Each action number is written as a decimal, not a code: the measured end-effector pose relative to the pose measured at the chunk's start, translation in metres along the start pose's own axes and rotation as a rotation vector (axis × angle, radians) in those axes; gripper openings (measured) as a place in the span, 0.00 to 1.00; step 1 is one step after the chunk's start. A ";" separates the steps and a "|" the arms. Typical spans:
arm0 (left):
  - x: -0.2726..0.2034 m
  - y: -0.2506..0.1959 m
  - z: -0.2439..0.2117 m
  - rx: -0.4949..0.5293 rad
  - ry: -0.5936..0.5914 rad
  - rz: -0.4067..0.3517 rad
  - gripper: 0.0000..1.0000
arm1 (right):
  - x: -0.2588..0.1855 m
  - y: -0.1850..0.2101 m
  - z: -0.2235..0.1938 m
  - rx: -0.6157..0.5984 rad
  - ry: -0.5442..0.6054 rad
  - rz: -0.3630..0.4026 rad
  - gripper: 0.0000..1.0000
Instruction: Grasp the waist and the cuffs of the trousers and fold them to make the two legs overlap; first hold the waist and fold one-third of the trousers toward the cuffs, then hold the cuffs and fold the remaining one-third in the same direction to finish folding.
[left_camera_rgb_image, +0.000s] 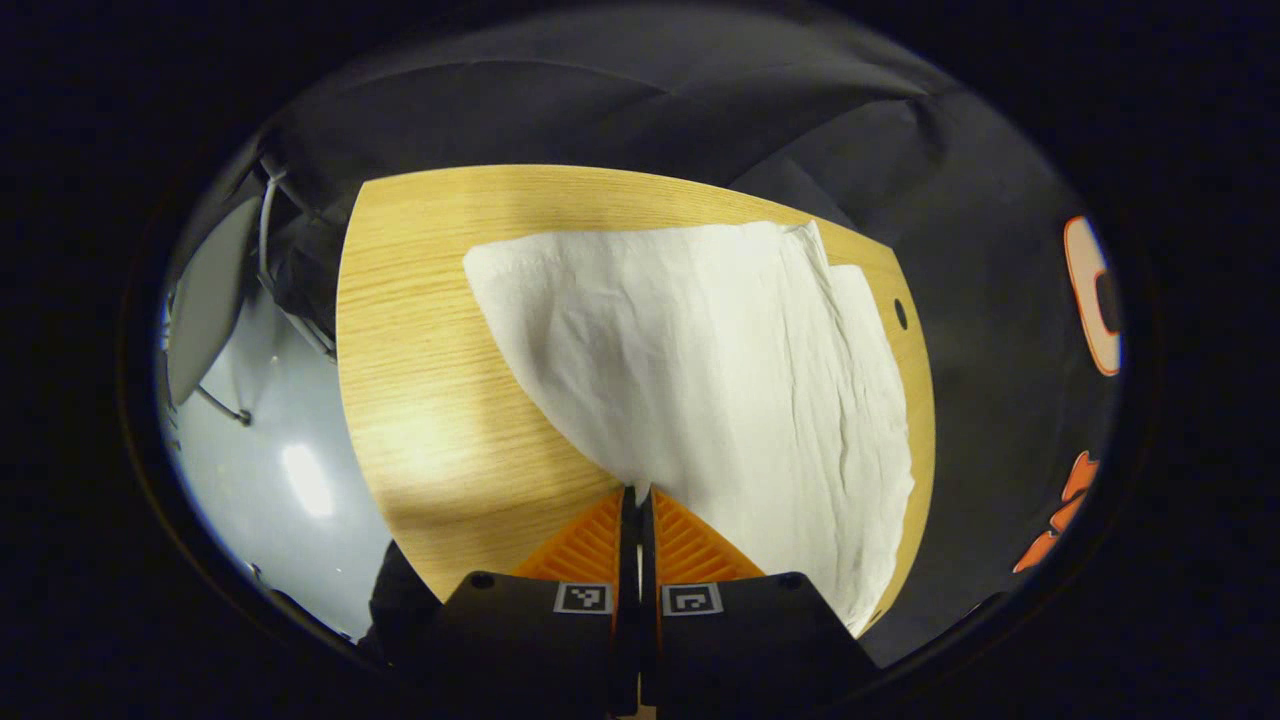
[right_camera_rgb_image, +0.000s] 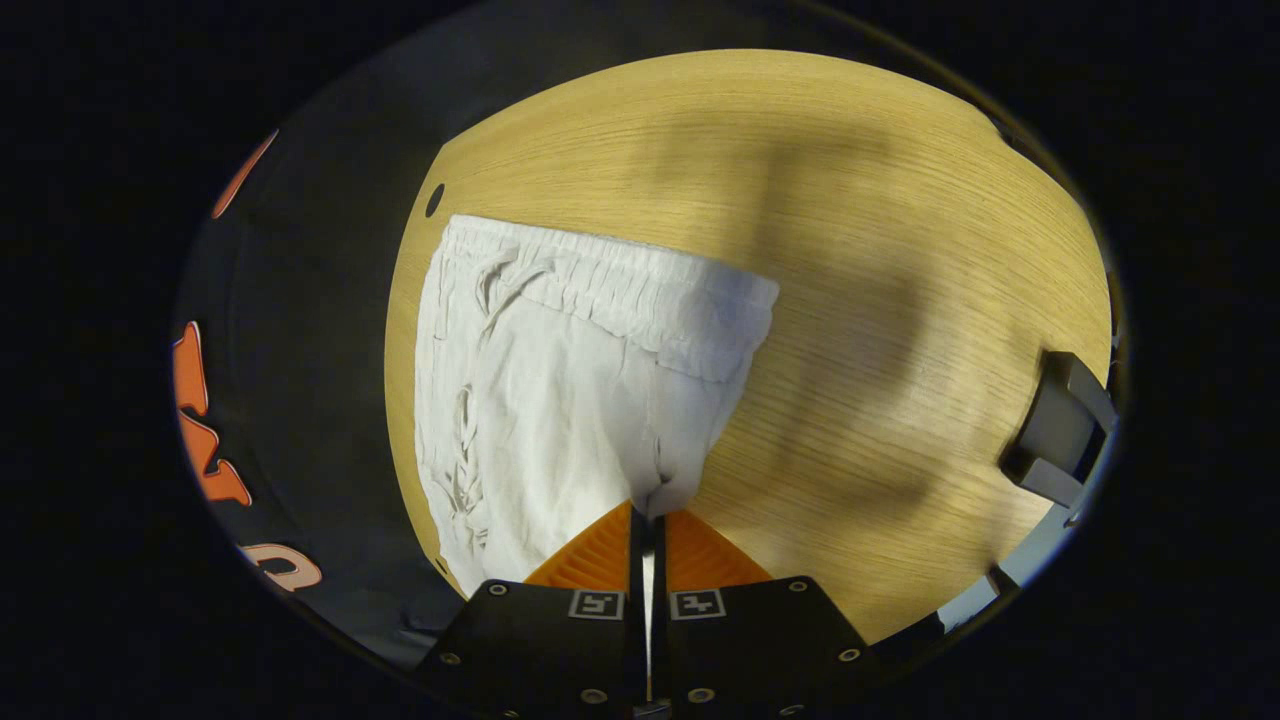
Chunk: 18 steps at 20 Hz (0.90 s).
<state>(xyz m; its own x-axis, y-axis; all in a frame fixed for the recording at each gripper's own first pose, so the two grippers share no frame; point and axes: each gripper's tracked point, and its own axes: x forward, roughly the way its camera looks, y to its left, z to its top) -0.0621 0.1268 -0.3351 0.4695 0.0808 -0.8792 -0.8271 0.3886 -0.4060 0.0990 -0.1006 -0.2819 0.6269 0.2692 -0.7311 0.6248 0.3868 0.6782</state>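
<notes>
Left gripper (left_camera_rgb_image: 636, 490): jaws drawn narrow, tips pinching an edge of the trousers (left_camera_rgb_image: 700, 370) at 6 o'clock in the left gripper view. Right gripper (right_camera_rgb_image: 648, 512): jaws likewise nearly together, nipping a bunched fold of the same cloth at 6 o'clock in the right gripper view.

The trousers lie on the table (left_camera_rgb_image: 420, 400), running from each gripper's tips toward 12 o'clock. Judged handling: thin, light, limp fabric that creases readily and should drape and sag between the two holds; not fragile and not slippery. The best purchase looks to be the thick elastic waistband (right_camera_rgb_image: 610, 285) and the hemmed cuff edges, where layers stay together.

The left gripper view gives a broad plain panel of cloth, with a second layer's edge at 2 o'clock. The right gripper view gives the gathered waistband at 11 o'clock and a grey object (right_camera_rgb_image: 1060, 430), unidentified, at 3 o'clock on the table's edge.
</notes>
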 end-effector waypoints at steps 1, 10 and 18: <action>-0.003 -0.007 0.000 0.012 0.011 -0.005 0.05 | -0.004 0.003 0.001 -0.002 -0.012 0.010 0.02; -0.045 -0.100 0.051 0.189 0.026 -0.162 0.05 | -0.057 0.077 0.007 -0.044 -0.118 0.133 0.02; -0.040 -0.202 0.092 0.274 0.009 -0.232 0.04 | -0.027 0.165 0.033 -0.087 -0.085 0.165 0.02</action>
<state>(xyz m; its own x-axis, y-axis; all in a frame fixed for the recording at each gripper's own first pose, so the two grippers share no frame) 0.1151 0.1295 -0.1949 0.6312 -0.0456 -0.7743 -0.5850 0.6275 -0.5139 0.2008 -0.0730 -0.1476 0.7565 0.2613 -0.5996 0.4703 0.4197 0.7763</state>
